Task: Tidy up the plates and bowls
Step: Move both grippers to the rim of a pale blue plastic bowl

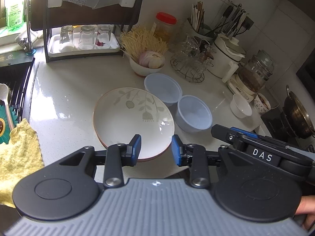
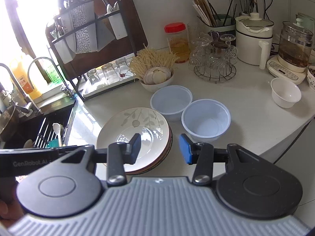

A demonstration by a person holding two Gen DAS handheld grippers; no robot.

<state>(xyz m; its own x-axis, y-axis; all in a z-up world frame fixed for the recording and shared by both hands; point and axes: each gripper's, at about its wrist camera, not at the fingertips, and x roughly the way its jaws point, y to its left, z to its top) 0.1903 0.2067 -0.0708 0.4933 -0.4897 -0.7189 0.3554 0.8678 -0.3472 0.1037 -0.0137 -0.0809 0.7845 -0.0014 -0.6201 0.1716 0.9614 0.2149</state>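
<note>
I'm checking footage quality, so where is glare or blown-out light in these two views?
Right wrist view: the window at upper left is blown out white, washing out the faucet area. Left wrist view: daylight glare streaks the wet countertop beside the leaf-pattern plate. Both views bend straight edges, fisheye-style.
</note>
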